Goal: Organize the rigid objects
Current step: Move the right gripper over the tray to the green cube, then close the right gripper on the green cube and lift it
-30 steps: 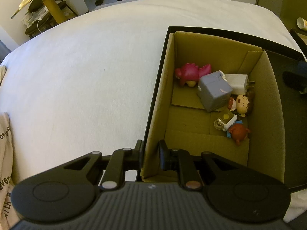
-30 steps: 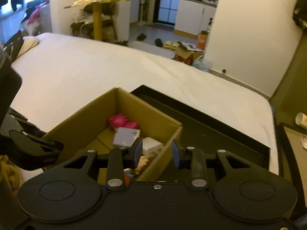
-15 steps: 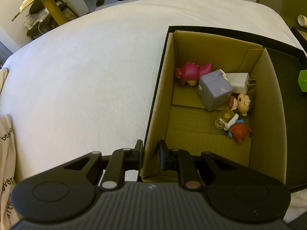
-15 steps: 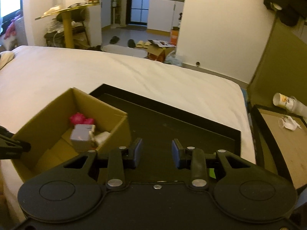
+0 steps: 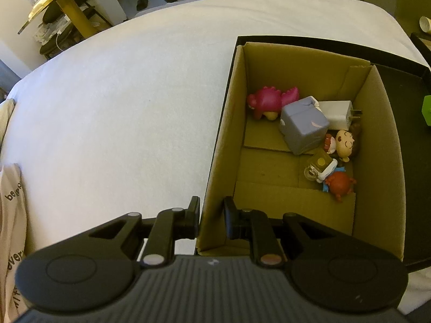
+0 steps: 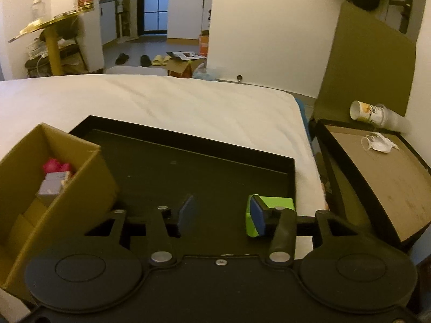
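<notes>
Left gripper (image 5: 211,216) clamped narrow on near wall of cardboard box (image 5: 215,145); toys (image 5: 304,126) inside toward 1 o'clock. Right gripper (image 6: 219,216) opening, nothing between; green block (image 6: 272,204) just behind its 3 o'clock finger, on black tray (image 6: 188,167) upon bed (image 6: 188,102).

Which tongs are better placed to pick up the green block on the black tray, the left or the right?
The right tongs. They are opening just beside the green block on the black tray, with nothing between them yet. The left tongs are shut on the wall of the cardboard box.
</notes>
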